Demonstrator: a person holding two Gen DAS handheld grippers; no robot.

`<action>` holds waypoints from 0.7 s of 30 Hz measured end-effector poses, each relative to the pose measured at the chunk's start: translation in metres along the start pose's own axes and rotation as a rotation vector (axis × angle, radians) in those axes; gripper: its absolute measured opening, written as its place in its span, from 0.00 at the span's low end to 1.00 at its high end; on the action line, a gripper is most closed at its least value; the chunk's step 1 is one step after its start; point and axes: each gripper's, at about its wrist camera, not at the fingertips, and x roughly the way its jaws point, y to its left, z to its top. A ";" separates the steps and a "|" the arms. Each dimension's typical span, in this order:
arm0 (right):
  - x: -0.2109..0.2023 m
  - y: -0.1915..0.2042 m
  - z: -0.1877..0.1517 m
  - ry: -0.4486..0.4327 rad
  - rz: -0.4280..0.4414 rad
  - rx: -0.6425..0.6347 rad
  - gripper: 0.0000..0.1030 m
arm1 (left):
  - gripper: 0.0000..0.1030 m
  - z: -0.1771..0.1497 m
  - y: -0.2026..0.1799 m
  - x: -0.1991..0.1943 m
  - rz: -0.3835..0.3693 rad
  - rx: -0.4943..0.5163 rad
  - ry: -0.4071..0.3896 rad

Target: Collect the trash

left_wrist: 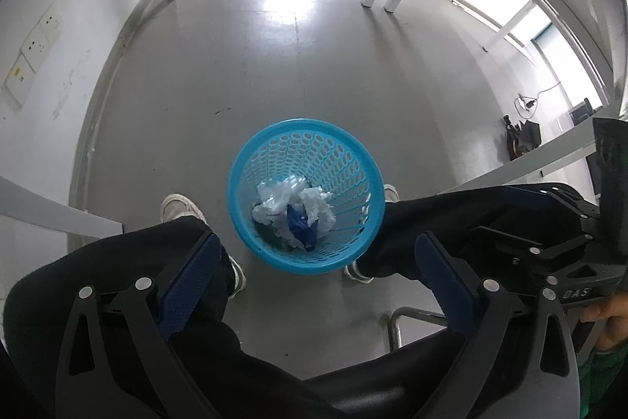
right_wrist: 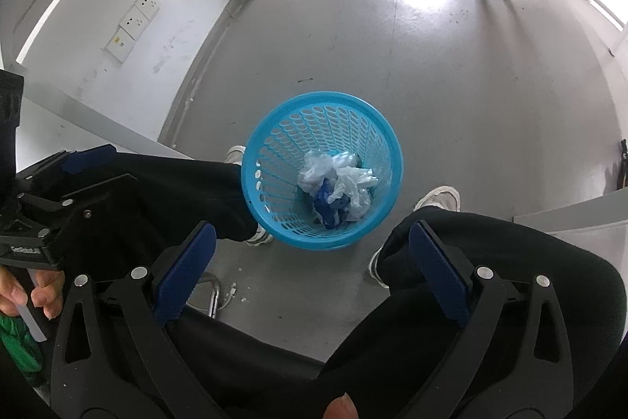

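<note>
Partly hidden — blue wrapper [left_wrist: 300,228] under bags [left_wrist: 292,201]

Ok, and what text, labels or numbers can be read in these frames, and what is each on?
"DAS": white letters on the black frame of the right tool; may be part of a longer word.
White label on the frame of the left tool: too blurred to read.
Yellow sticker on a wall plate: too small to read.
Nothing else is legible.
</note>
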 end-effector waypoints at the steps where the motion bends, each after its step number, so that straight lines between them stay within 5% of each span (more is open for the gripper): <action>1: 0.001 0.000 0.000 0.001 0.002 0.001 0.92 | 0.94 0.000 0.001 0.000 0.000 -0.004 0.002; 21: 0.005 -0.005 -0.001 0.007 0.041 0.034 0.92 | 0.94 -0.001 0.005 0.004 0.019 -0.019 0.017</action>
